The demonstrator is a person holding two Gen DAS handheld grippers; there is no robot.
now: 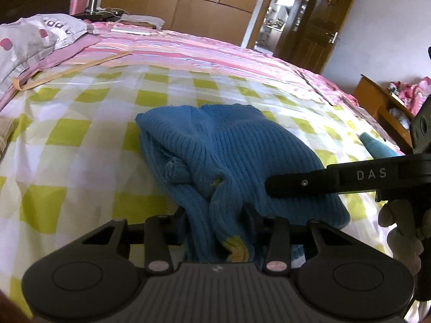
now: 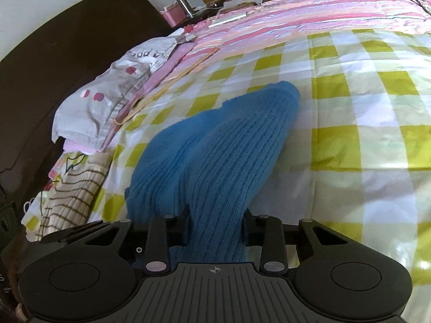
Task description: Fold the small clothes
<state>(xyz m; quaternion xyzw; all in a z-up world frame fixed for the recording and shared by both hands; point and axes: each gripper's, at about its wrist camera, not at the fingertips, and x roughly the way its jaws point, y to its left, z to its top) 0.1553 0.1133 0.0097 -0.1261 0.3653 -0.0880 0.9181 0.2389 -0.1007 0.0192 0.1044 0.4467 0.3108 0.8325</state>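
A bedroom, with a wide bed [image 1: 80, 140] under a yellow-green and white checked cover, a pink striped quilt [image 1: 188, 51] spread across its far half. Wooden wardrobe doors [image 1: 177, 2] line the back wall, and a brown door [image 1: 320, 21] stands open beside them. Near the dark headboard [image 2: 54, 53] sits a grey pillow with red dots [image 2: 107, 91], and just in front of it lies a cream garment with brown stripes [image 2: 72, 193].

Centre of the checked cover: a blue ribbed knit garment [image 1: 237, 145], bunched and partly doubled over, its near edge lifted towards both cameras. A yellow patch [image 1: 237, 250] shows on the fabric right at the near hem.

The left tool [image 1: 215, 220] is clamped on that near edge, blue knit pinched between its two black fingers and hanging up out of the pile. The right tool [image 2: 215, 220] grips another fold of the same garment, a thick band of ribbing running from the bed straight into its closed fingers. From the left camera, the right tool's black finger marked DAS [image 1: 336, 180] reaches in from the right, lying across the garment, with a gloved hand [image 1: 398, 226] behind it.

A light blue piece [image 1: 374, 145] peeks out on the cover behind that finger; what it is, hard to tell.
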